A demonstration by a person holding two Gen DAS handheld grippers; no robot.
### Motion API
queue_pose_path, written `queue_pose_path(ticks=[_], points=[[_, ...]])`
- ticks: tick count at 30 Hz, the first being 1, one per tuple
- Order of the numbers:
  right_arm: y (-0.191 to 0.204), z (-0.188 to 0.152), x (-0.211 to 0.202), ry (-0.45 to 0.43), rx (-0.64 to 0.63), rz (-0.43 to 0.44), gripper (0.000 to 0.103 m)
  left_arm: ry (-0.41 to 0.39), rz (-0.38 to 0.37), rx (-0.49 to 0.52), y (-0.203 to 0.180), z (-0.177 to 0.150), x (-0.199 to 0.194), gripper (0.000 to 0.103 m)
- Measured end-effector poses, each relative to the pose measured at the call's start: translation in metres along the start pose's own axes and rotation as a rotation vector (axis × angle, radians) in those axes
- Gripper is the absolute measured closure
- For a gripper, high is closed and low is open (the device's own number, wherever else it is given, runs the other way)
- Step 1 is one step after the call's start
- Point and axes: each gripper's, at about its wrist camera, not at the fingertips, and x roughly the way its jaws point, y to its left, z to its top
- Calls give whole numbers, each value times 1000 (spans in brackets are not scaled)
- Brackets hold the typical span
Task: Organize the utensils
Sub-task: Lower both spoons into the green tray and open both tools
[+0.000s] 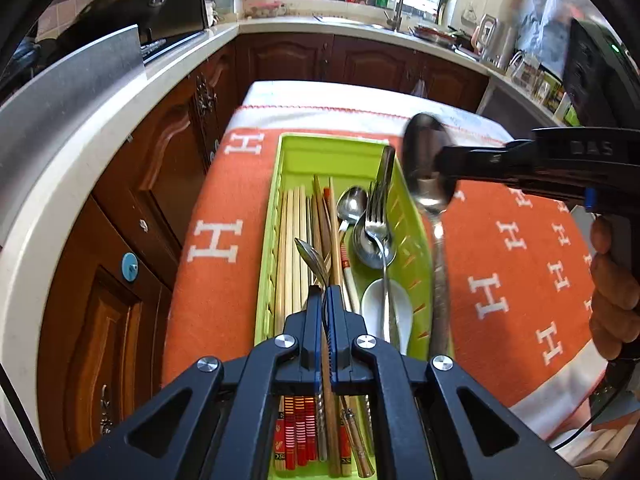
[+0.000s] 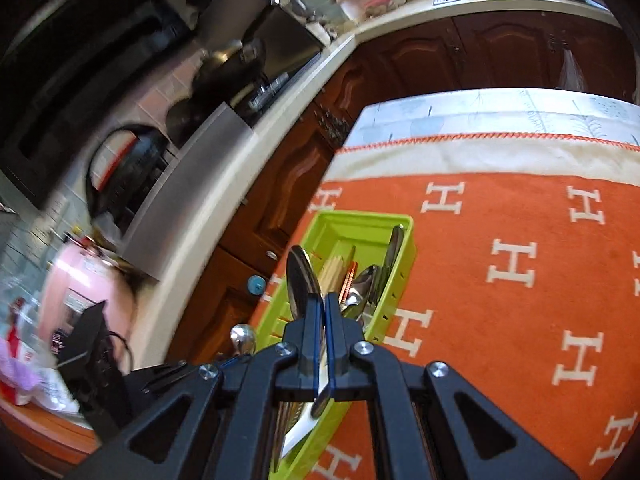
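A green utensil tray (image 1: 412, 216) lies on an orange cloth with white H marks (image 1: 224, 280). It holds chopsticks (image 1: 292, 240), metal spoons (image 1: 352, 204), a fork (image 1: 378, 216) and a white ceramic spoon (image 1: 374, 312). My left gripper (image 1: 325, 292) is shut on a slim metal spoon (image 1: 312, 256) above the tray's near end. My right gripper (image 2: 323, 300) is shut on a large metal spoon (image 2: 301, 280), which hangs above the tray's right wall in the left wrist view (image 1: 426, 160). The tray also shows in the right wrist view (image 2: 400, 276).
Brown wooden cabinets (image 1: 132, 208) and a pale counter (image 1: 52, 184) run along the left. A stove with a wok (image 1: 120, 4) and a sink with a tap (image 1: 396, 0) stand beyond. A hand (image 1: 612, 280) holds the right gripper's handle.
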Motion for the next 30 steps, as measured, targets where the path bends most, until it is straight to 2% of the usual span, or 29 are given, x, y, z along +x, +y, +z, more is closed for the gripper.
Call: queue_pose_path(ticks=[5,8,9,11,13,18,26,28,30], points=[[2,-9,27,52,-43,-96,101,3,11,16,-4,-3,12,102],[0,-12,33,104,-35,-157,95,-16,26,15,-6,1,10,91],[0,-14,33,108,-37,-169,95,-21,28,11,-6,4,8,84],[1,-17,24,87,-54,-181,95,-35,28,0,-6,8,3,76],[5,-20,14,62,-85,-208,95,-53,30,-9,-6,10,-5,59],[9,-33,-16,22,-124,-237,95,-83,59,-5,-11,15,-21,38],[-15,-59,-54,10,-58,-314,95,-125,84,-6,-28,17,-47,16],[-22,-67,-65,1,-40,-334,95,-132,92,-13,-34,18,-53,7],[-30,-74,-79,-15,-13,-354,95,-135,103,-29,-41,19,-58,3]])
